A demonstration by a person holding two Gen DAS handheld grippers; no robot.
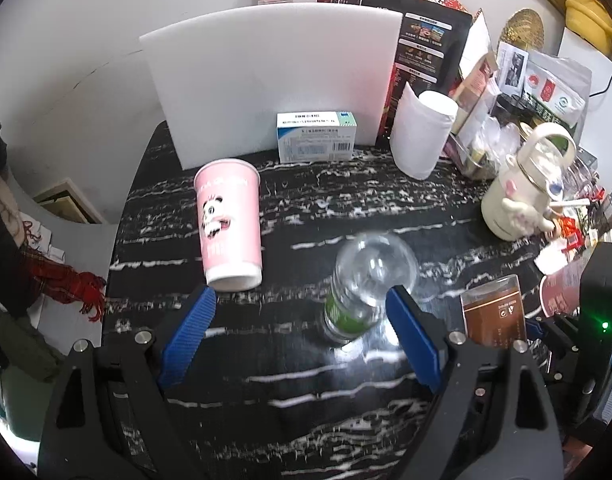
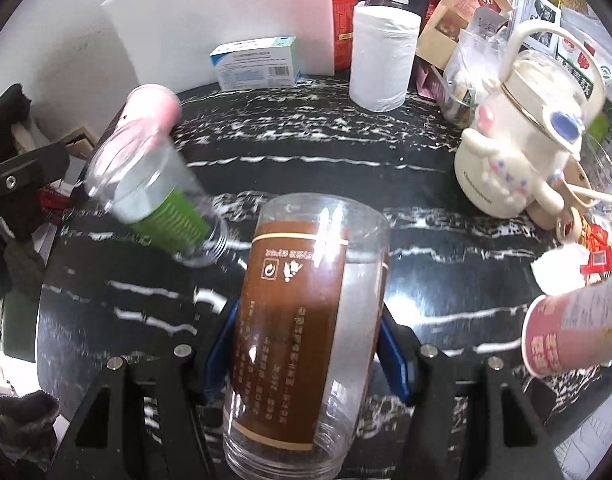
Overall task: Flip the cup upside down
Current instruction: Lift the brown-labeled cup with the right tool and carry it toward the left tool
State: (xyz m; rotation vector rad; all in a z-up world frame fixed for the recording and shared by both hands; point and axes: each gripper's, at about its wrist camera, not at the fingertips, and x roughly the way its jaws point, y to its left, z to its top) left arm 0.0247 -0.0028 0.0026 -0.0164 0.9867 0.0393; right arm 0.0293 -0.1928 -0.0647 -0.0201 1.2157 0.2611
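My right gripper (image 2: 306,344) has its jaws closed on the clear plastic cup with a brown label (image 2: 302,320), held above the black white-veined marble surface (image 2: 385,184). My left gripper (image 1: 302,320) has its jaws spread wide, holding nothing; a clear green-labelled bottle (image 1: 357,288), blurred, sits tilted between them, beside an inverted pink paper cup (image 1: 230,220).

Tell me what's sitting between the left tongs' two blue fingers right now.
In the left wrist view, the left tongs stand open; a blurred, tilted clear bottle with a green label lies between the fingers, nearer the right one. Otherwise only bare black marbled table.
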